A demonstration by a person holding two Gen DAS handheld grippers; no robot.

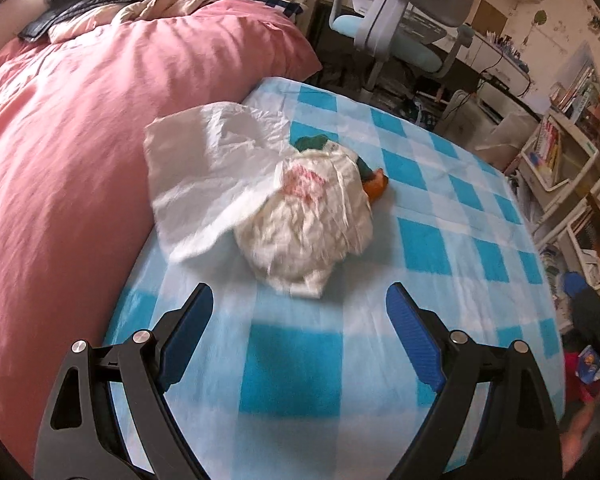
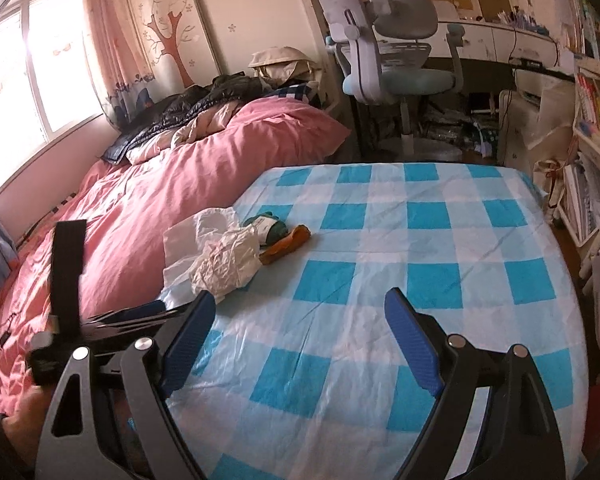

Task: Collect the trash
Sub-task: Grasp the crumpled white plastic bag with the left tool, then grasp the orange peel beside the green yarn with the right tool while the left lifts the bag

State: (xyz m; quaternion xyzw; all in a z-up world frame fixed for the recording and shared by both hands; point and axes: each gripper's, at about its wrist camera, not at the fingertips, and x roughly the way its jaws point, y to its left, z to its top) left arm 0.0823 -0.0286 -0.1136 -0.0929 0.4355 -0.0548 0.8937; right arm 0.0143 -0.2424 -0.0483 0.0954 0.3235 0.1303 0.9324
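The paper wad (image 1: 308, 220) lies on the sheet (image 1: 440, 240) just ahead of the left gripper (image 1: 300, 312), w/ jaws spread wide and empty. We judge it light, soft, crushable; take it at the near bulge. We count 1 wad, 1 bag (image 1: 208, 168) touching it at the left, 2 wrappers: green (image 1: 310, 143), orange (image 1: 376, 188) behind. Right gripper (image 2: 299, 316) is also wide open, nothing in it, further back.

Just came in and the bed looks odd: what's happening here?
A person holds a gripper in each hand over the checked sheet. The left gripper and right gripper are both open and empty. The trash, a crumpled paper wad, a flat white bag and orange and green scraps, lies untouched.
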